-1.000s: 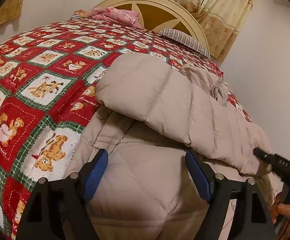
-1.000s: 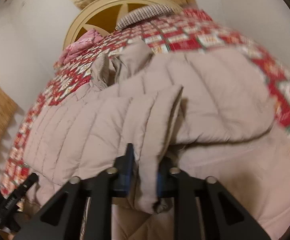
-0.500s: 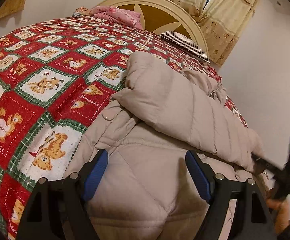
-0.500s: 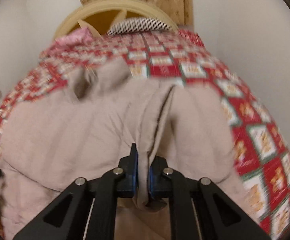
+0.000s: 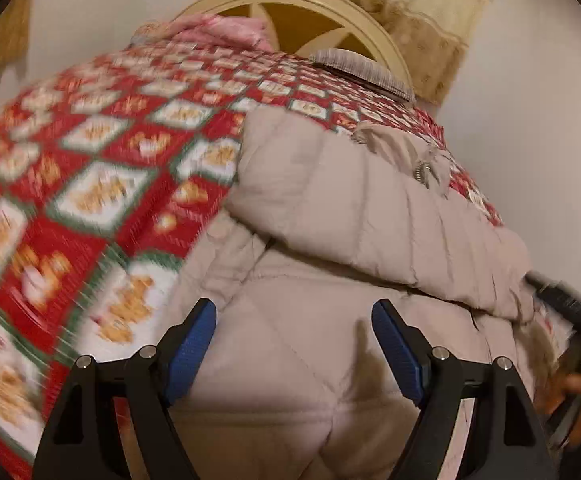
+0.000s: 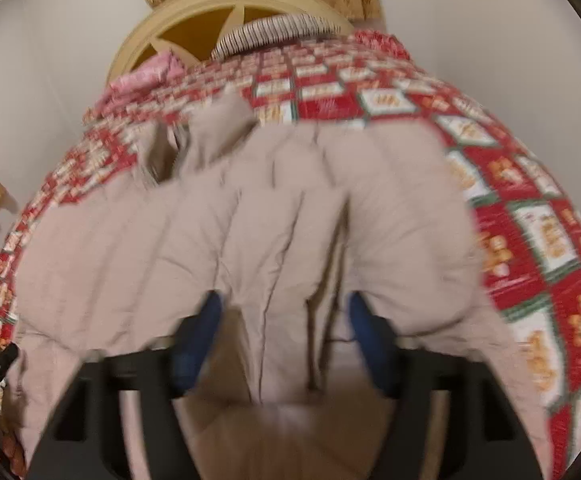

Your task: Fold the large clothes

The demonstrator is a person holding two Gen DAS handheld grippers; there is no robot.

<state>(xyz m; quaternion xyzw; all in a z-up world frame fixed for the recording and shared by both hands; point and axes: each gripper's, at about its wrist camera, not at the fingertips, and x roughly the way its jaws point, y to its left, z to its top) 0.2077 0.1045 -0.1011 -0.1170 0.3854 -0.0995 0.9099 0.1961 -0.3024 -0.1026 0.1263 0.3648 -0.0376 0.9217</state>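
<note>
Jacket (image 6: 250, 232) lies on the bed's quilt (image 6: 530, 232), sleeve now folded across its body. My right hand-held gripper (image 6: 282, 328) is opening – the cuff it pinched a second ago drops free. Left hand-held gripper (image 5: 294, 344) hovers open – hem fold comes next, I'd say.

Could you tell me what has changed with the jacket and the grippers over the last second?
The right gripper let go of the jacket fold it was pinching: its jaws are opening, the fold lies loose between them, and the sleeve now rests across the jacket. The left gripper stayed open over the hem; bedspread and pillow are unchanged.
</note>
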